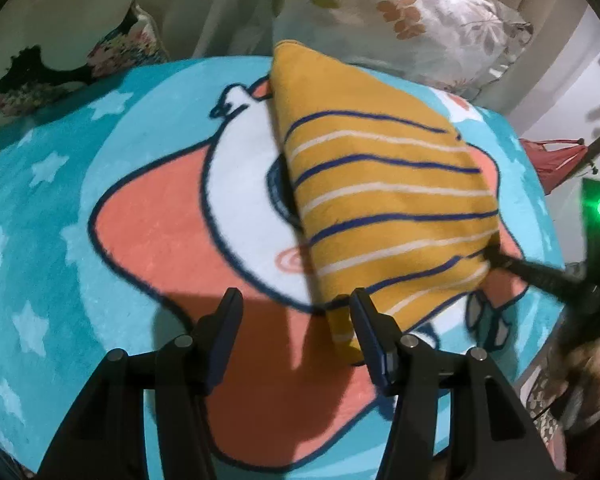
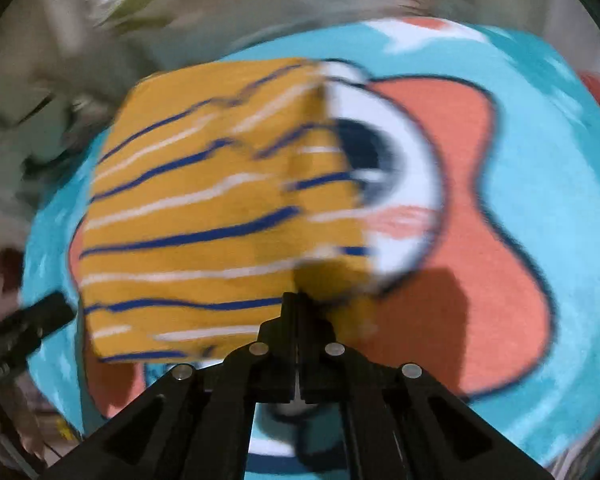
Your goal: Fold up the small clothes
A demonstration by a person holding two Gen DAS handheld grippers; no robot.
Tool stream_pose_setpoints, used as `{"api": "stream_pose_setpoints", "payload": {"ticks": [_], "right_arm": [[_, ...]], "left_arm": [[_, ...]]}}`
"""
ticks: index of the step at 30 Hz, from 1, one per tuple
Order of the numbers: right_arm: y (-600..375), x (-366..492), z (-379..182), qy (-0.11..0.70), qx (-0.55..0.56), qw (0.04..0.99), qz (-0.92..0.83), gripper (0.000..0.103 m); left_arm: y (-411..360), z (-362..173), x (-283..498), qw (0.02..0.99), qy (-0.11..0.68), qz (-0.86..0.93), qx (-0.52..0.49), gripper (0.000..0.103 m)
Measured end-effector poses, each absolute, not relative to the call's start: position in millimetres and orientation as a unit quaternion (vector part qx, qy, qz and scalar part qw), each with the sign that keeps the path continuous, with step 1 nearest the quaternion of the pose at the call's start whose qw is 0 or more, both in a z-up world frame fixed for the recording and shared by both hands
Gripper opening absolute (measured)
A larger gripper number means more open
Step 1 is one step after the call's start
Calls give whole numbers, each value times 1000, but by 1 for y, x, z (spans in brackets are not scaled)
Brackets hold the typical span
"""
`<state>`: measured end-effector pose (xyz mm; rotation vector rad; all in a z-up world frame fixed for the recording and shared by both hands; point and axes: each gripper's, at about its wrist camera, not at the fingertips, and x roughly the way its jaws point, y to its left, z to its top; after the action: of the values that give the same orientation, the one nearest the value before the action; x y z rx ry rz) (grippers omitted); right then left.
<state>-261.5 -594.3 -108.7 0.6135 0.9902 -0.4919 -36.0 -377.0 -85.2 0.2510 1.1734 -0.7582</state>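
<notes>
A small mustard-yellow garment [image 1: 380,200] with blue and white stripes lies folded on a round teal cartoon mat [image 1: 52,240]. In the left wrist view my left gripper [image 1: 296,308] stands open just above the mat. The garment's near corner lies against the inner side of its right-hand finger, and nothing is pinched. My right gripper [image 1: 496,258] comes in from the right and bites the garment's right edge. In the blurred right wrist view the right gripper [image 2: 298,300] is shut on the near edge of the garment [image 2: 188,216], and the left gripper [image 2: 40,320] shows at the left.
The mat [image 2: 560,208] carries a coral, white and dark-blue cartoon print. A floral pillow [image 1: 412,20] lies behind it, and a black-and-white cushion [image 1: 60,40] sits at the back left. A red object [image 1: 552,160] is off the mat's right edge.
</notes>
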Motion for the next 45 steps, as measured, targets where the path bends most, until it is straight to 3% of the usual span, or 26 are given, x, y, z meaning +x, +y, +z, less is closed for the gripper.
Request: {"api": "stream_pose_setpoints", "payload": {"ticks": [2,3,6,8,10,12,14,15,16,17,20,25,26,28,30,35,36,41,45], "right_arm": [[-606,-271,-101,468,274,800,-256,0],[-610,-277,-96,464,283,799,-257,9],[-602,-286,-66,426,283,829,-227,9],[-588,-280,-49,406,268,851,-198,15],[-577,-257,-42,398,268,862,-161,29],[-571,-229,-45,406,276,863,-117,31],[-569,-206,-61,427,279,856,-83,31],[-573,-195,-72,450,263,848,-97,25],[-581,-190,-81,461,234,847,-125,6],[-593,-189,-85,454,216,852,-145,0],[-620,-194,-81,444,261,844,-149,0],[-606,-192,-60,454,241,847,-134,2],[-602,-196,-48,441,231,856,-136,5],[-599,-193,-31,418,215,872,-136,30],[-601,-173,-22,403,203,881,-143,45],[-644,-142,-70,464,230,838,-173,49],[-653,-148,-69,457,255,833,-179,56],[-636,-152,-30,413,216,862,-200,57],[-633,-121,-48,437,209,856,-183,60]], "left_arm": [[-373,-87,-36,760,539,-347,111,54],[-374,-86,-36,759,539,-349,107,54],[-375,-85,-37,762,537,-349,100,54],[-378,-83,-37,765,535,-346,93,54],[-381,-83,-38,766,537,-342,87,55],[-385,-83,-39,765,540,-341,85,55],[-388,-83,-42,767,538,-338,88,55],[-388,-82,-43,769,537,-335,91,55],[-387,-82,-45,772,534,-332,94,55],[-386,-82,-47,774,533,-329,96,55],[-381,-87,-52,776,536,-317,100,58],[-377,-88,-59,784,532,-304,104,58],[-376,-88,-61,786,529,-301,104,58],[-376,-86,-61,790,527,-298,100,58],[-378,-84,-62,792,526,-294,97,58],[-383,-78,-68,798,516,-292,108,60],[-383,-76,-70,801,512,-289,114,64],[-383,-75,-71,811,501,-271,130,67],[-385,-78,-70,808,507,-269,131,67]]}}
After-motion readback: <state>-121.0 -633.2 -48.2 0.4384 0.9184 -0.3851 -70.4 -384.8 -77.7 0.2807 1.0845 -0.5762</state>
